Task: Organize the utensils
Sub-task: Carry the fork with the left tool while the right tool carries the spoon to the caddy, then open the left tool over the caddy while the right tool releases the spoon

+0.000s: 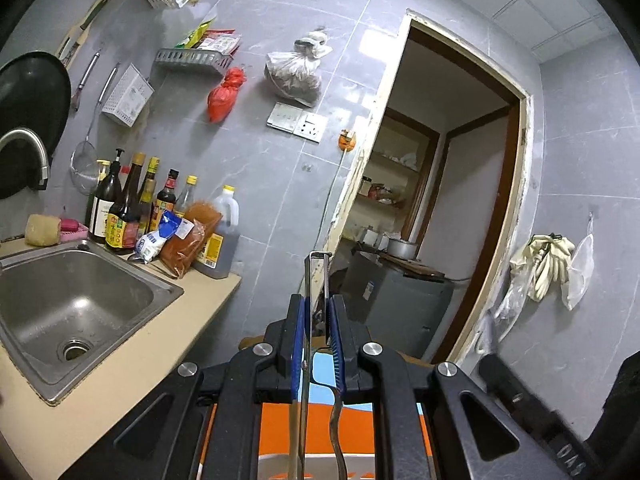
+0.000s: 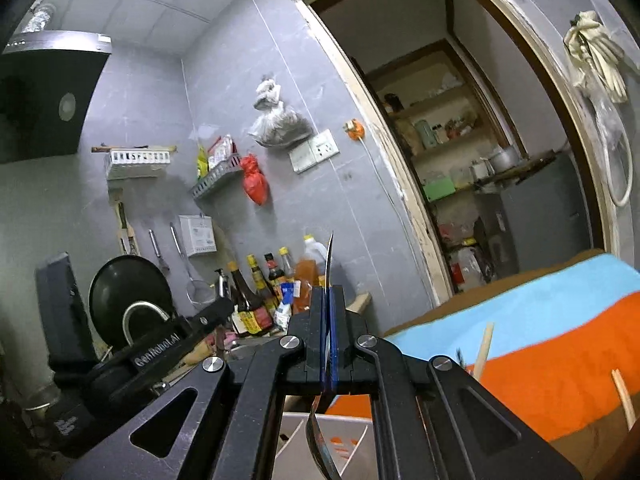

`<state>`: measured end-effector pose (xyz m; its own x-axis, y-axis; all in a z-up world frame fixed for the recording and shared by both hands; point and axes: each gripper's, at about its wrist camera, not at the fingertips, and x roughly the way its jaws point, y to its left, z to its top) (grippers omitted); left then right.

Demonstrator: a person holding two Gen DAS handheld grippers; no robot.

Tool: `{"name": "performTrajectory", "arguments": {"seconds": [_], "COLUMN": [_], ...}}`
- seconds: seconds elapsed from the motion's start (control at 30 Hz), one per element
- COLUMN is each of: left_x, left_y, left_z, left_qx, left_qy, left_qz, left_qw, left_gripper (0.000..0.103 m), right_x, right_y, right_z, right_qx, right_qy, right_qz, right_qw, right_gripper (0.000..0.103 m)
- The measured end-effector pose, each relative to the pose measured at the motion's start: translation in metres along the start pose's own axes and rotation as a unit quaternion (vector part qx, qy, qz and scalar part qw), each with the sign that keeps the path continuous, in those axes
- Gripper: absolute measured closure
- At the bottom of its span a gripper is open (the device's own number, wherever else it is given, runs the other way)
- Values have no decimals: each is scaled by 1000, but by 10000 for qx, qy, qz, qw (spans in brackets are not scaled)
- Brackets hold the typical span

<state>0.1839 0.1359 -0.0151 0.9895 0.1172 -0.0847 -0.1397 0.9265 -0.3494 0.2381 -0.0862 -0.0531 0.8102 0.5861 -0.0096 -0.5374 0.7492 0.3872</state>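
In the left wrist view my left gripper is shut on a thin metal utensil. Its loop-shaped end sticks up past the blue pads, and its lower part hangs toward a white slotted organizer tray. In the right wrist view my right gripper is shut on a metal spoon seen edge-on. The spoon's handle tip points up and its bowl hangs over the white divided tray. Both grippers point level above a table with a blue and orange cloth. Two wooden chopsticks lie on the cloth to the right.
A steel sink in a beige counter lies to the left, with sauce bottles and packets behind it. Utensil racks, a strainer and bags hang on the grey tiled wall. An open doorway is ahead. The left device's black body shows at the right view's lower left.
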Motion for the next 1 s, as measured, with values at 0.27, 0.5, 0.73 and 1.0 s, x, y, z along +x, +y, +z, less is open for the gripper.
{"name": "performTrajectory", "arguments": {"seconds": [0.27,0.5,0.73,1.0], "left_x": [-6,-8,-10,-12], "left_y": [9,8,-3,-6], "left_z": [-2,-10,-16,-24], "left_qx": [-190,-92,96,389], "left_qy": [-263,-503,-536,-377], "left_qz": [41,57,57,11], "left_qw": [9995,9987,9985,9985], "left_gripper": [91,91,91,91], "right_x": [-1,-1,-1,0], "right_y": [-2,-3,-7,-11], "right_z": [-9,-23,-25,-25], "right_qx": [3,68,31,57], "right_qy": [-49,-92,-70,140], "right_qz": [-68,-129,-197,-169], "right_qw": [10000,9999,9998,9997], "right_gripper": [101,101,101,100]}}
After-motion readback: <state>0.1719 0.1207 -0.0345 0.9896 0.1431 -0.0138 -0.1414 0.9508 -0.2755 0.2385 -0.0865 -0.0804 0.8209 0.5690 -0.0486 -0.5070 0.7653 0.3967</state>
